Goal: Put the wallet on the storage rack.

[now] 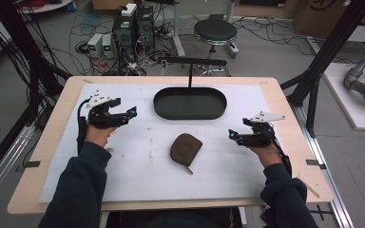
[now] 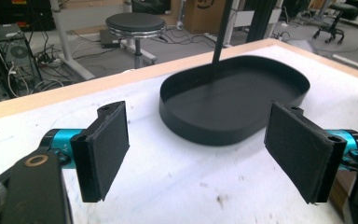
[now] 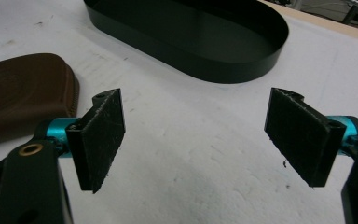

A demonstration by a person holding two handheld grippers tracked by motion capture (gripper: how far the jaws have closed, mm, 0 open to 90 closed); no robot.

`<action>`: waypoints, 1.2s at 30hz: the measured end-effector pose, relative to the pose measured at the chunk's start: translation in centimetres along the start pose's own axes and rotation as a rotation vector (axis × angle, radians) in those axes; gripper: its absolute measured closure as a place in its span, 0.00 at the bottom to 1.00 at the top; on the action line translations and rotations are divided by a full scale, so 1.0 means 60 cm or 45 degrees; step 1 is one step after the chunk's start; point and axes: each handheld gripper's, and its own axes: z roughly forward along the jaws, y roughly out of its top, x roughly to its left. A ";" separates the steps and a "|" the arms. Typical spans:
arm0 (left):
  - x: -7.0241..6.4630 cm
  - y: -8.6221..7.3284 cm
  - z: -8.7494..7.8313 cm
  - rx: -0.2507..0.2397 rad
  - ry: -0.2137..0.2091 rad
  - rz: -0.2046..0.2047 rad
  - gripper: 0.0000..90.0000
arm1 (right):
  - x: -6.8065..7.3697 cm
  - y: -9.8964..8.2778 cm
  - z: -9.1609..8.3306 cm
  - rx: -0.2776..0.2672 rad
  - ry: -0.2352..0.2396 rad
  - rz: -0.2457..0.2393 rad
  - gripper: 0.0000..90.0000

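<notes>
A brown leather pouch [image 1: 185,148] with a short zipper pull lies flat at the middle of the white mat; its edge is at the left in the right gripper view [image 3: 23,98]. Behind it stands a black oval tray [image 1: 190,103], empty [image 2: 233,100] [image 3: 191,37]. My left gripper [image 1: 132,113] hovers over the left of the mat, open, its pads [image 2: 105,149] wide apart with nothing between them, the tray ahead of it. My right gripper [image 1: 231,135] sits at the right of the mat, open too, the pouch off to its left.
The white mat [image 1: 138,161] covers a wooden table [image 1: 52,142]. A black post [image 1: 190,73] rises behind the tray. Beyond the far edge are a round stool [image 1: 215,32], computer boxes [image 1: 133,26] and loose cables on the floor. Black frame bars stand at both sides.
</notes>
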 end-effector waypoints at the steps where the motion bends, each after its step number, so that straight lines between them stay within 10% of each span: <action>1: 0.000 -0.006 -0.006 0.003 -0.001 0.003 0.24 | 0.004 0.001 0.001 0.003 0.007 0.001 0.23; 13: 0.004 -0.045 -0.050 0.024 0.065 0.046 0.24 | 0.052 0.020 0.024 -0.013 0.104 0.022 0.23; 26: 0.005 -0.070 -0.060 0.081 0.089 0.043 0.25 | 0.172 0.023 0.105 0.112 0.255 -0.012 0.34; 36: 0.005 -0.077 -0.063 0.096 0.069 0.026 0.27 | 0.194 0.023 0.129 0.150 0.250 -0.155 0.36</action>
